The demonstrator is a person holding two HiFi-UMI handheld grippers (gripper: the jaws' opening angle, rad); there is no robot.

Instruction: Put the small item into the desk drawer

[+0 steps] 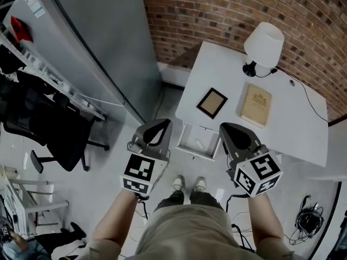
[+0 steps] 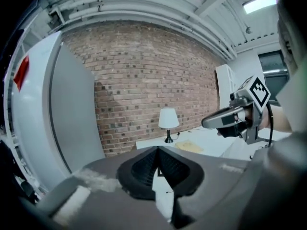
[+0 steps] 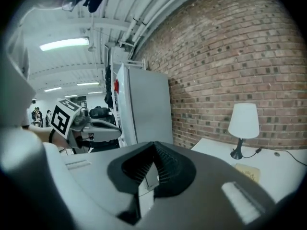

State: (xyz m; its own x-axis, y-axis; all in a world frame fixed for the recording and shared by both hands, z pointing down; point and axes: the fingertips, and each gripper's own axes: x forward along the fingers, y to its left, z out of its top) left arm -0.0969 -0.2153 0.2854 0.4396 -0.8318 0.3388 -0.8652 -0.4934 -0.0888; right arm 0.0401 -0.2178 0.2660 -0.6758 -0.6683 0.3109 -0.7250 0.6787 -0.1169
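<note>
The white desk [image 1: 303, 129] has its drawer [image 1: 187, 145] pulled open toward me, and something small and pale [image 1: 199, 143] lies inside it. My left gripper [image 1: 162, 122] hangs just left of the drawer front. Its jaws meet at the tips with nothing between them [image 2: 157, 148]. Just right of the drawer is my right gripper [image 1: 225, 126], also shut and empty [image 3: 154, 143]. Both are held above the floor, pointing at the desk. Each gripper appears in the other's view: the right gripper [image 2: 235, 116] and the left gripper [image 3: 88, 126].
On the desk stand a white lamp [image 1: 264, 44], a dark picture frame [image 1: 212, 102] and a tan book [image 1: 256, 104]. A tall grey cabinet [image 1: 92, 42] rises at the left, with a black office chair [image 1: 54, 134] beside it. Cables [image 1: 309, 218] lie on the floor at the right.
</note>
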